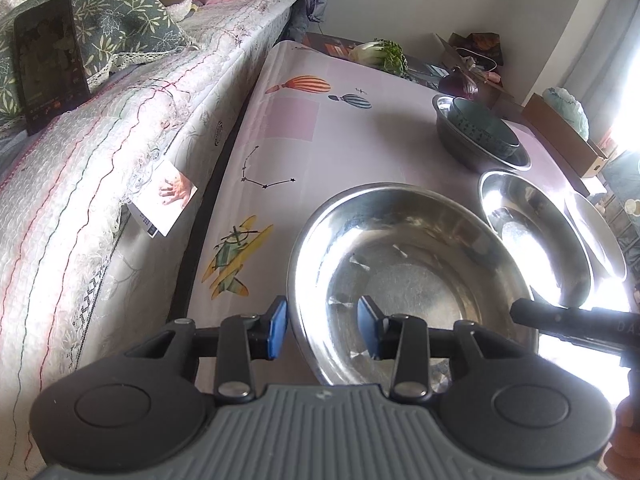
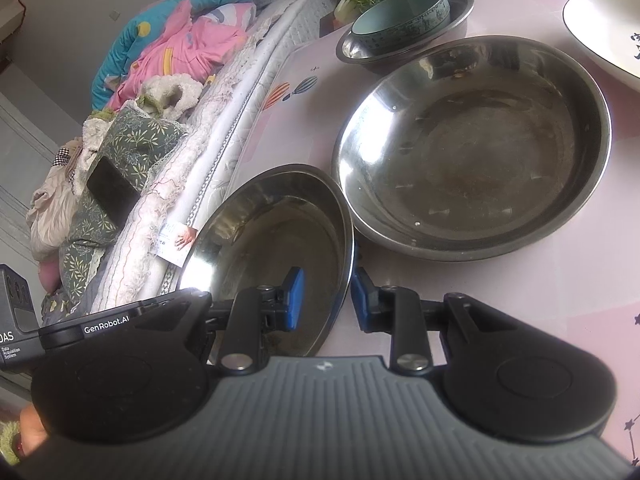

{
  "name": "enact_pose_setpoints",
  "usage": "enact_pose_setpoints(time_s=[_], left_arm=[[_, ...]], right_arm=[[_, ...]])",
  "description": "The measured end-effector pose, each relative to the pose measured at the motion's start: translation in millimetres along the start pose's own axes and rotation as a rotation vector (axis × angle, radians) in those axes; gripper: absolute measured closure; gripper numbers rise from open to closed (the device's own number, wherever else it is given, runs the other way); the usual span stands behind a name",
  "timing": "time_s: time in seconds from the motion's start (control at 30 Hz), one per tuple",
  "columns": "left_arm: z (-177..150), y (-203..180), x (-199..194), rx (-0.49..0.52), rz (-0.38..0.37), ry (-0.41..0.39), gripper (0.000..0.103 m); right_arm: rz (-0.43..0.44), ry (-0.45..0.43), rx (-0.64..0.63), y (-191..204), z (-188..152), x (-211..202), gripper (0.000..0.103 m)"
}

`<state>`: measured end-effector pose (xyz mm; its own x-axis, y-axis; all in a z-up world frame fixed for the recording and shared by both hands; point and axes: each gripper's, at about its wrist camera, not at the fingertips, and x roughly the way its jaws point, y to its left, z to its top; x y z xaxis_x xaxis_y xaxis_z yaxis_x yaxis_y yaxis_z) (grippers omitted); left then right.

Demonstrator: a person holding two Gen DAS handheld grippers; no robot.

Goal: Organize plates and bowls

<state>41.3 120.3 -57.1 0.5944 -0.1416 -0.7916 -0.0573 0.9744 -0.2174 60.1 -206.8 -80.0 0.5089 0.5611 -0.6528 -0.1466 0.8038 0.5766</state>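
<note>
A wide steel bowl [image 1: 408, 280] [image 2: 280, 240] sits nearest on the pink tablecloth, tilted. My left gripper [image 1: 322, 328] straddles its left rim, blue pads apart and clear of the metal. My right gripper [image 2: 326, 300] is shut on the bowl's right rim, one pad inside and one outside. Just beyond lies a second large steel bowl [image 2: 480, 152] [image 1: 532, 232]. A white plate [image 2: 600, 28] rests to its right. Farther back, a teal ceramic bowl [image 2: 400, 20] [image 1: 480, 128] is nested in a smaller steel bowl [image 1: 472, 156].
A bed with a quilted cover [image 1: 100, 160] runs along the table's left edge, a dark phone [image 1: 50, 64] lying on it. A leafy cabbage [image 1: 380, 54], a purple vegetable [image 1: 460, 82] and a cardboard box [image 1: 560, 136] stand at the far end.
</note>
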Motion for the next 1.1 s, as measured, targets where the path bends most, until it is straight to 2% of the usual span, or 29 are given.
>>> enact_pose_setpoints(time_s=[0.57,1.1], left_arm=[[-2.0,-4.6,1.5,0.010,0.000,0.020,0.061],[-17.4,-8.2,-11.6,0.007,-0.042,0.043,0.061]], right_arm=[[-0.004,0.006,-0.001,0.7,1.5,5.5,0.076],[-0.016,0.005,0.001,-0.5,-3.0,1.8,0.075]])
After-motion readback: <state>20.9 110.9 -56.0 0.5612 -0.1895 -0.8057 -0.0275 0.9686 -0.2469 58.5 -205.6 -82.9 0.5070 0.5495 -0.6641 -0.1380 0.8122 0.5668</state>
